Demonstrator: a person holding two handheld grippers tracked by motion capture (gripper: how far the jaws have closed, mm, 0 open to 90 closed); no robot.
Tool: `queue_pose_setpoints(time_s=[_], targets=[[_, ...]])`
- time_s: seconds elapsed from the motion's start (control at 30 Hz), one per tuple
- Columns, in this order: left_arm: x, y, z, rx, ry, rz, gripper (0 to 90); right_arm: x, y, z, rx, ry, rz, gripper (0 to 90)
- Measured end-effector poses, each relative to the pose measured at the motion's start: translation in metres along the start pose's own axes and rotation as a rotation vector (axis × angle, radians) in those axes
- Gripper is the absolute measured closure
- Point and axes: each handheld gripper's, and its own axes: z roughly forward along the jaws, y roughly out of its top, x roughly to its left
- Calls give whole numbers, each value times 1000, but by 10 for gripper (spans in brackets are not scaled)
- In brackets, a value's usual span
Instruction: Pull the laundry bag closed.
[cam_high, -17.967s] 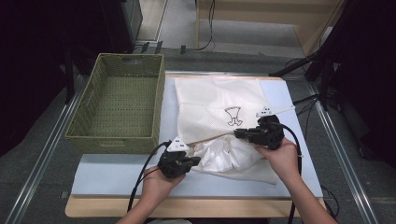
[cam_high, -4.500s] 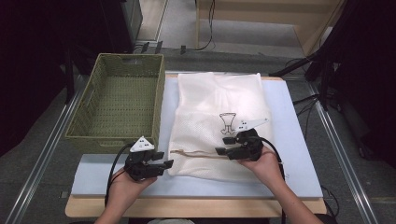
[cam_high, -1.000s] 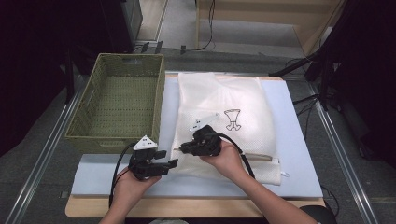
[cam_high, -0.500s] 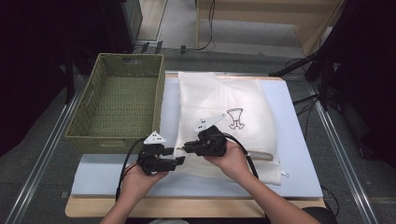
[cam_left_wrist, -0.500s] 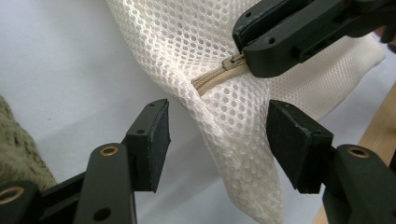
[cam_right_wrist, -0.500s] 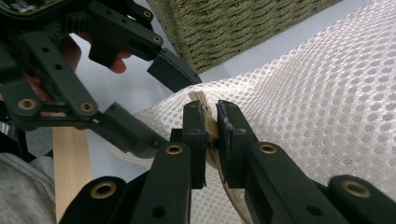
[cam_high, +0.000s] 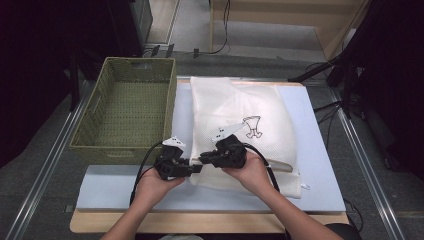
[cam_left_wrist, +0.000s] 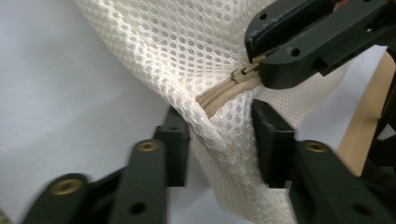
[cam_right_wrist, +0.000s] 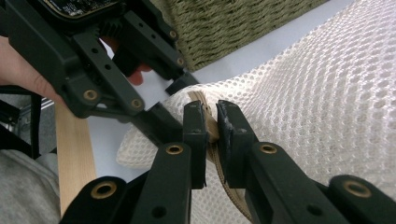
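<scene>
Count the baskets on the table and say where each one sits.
1. The green woven basket sits at the table's left side, left of the white mesh bag, and no other basket appears.

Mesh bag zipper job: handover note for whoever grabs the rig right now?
Right gripper: shut on the beige zipper pull of the cream mesh laundry bag, at the bag's near-left corner.
Left gripper: jaws have just been closing around the mesh corner beside the zipper end; pads are not pressing yet.
Bag lies flat on the pale blue mat; green woven basket sits at its left.
Done: pull run along the bag to this corner.
Left: probably pinch the corner, seat the pull, then bag into basket.
</scene>
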Motion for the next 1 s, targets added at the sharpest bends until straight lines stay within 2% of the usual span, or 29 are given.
queue_pose_setpoints(time_s=[0.1,0.2,0.37,0.57,0.77,1.0], targets=[[2,0,-2,1,-12,-14,804,-1,-2,-1,3,8,9,821],[1,-1,-4,-1,4,-10,841,-2,-3,-2,-6,6,9,756],[0,-3,-9,-24,42,-5,847,-2,-5,-12,-27,16,26,735],[-3,-5,-13,-44,83,21,850,1,-14,-17,-31,19,23,717],[-6,-5,-14,-65,90,25,851,-2,-22,-13,-30,30,30,718],[-11,-6,-8,-44,99,56,851,-2,-24,-2,7,37,41,736]])
